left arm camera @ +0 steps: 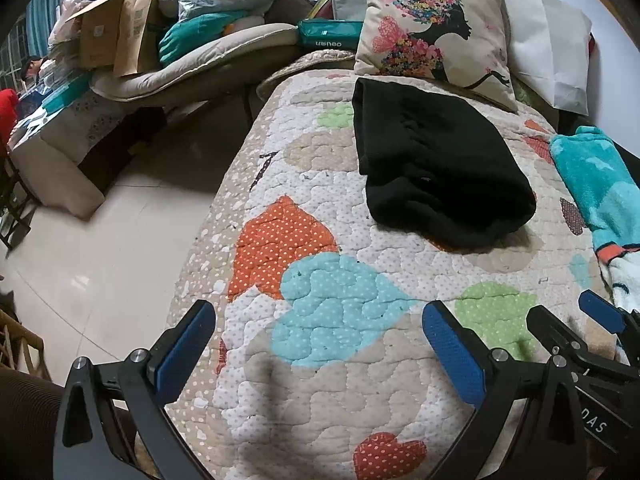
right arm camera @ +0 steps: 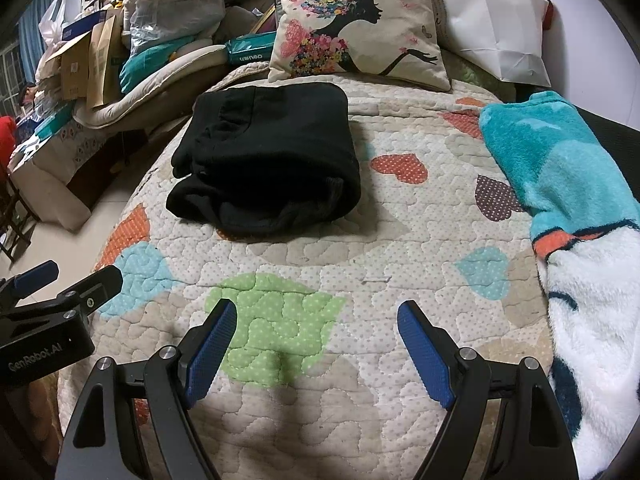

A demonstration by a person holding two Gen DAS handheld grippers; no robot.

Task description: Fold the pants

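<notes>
quilted heart-print bed cover (right arm camera: 360,240) carries black pants (right arm camera: 268,152), already a folded bundle near its far edge below a pillow (right arm camera: 360,28). left gripper (left arm camera: 320,344) and right gripper (right arm camera: 316,344) hover wide apart, empty; judged best: square loose edges gently.

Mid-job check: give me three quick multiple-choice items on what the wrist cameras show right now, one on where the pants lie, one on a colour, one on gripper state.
1. The black pants lie:
A. on the floor
B. on the quilt, just before the printed cushion
C. on the blue blanket

2. The fleece blanket at the right is mostly:
A. turquoise
B. red
C. grey

3. The right gripper is:
A. shut on the pants
B. shut on the quilt
C. open, nothing between its pads

Key: B, the folded bundle sits on the quilt below the cushion; A, its pile is turquoise; C, only quilt shows between the pads.
</notes>
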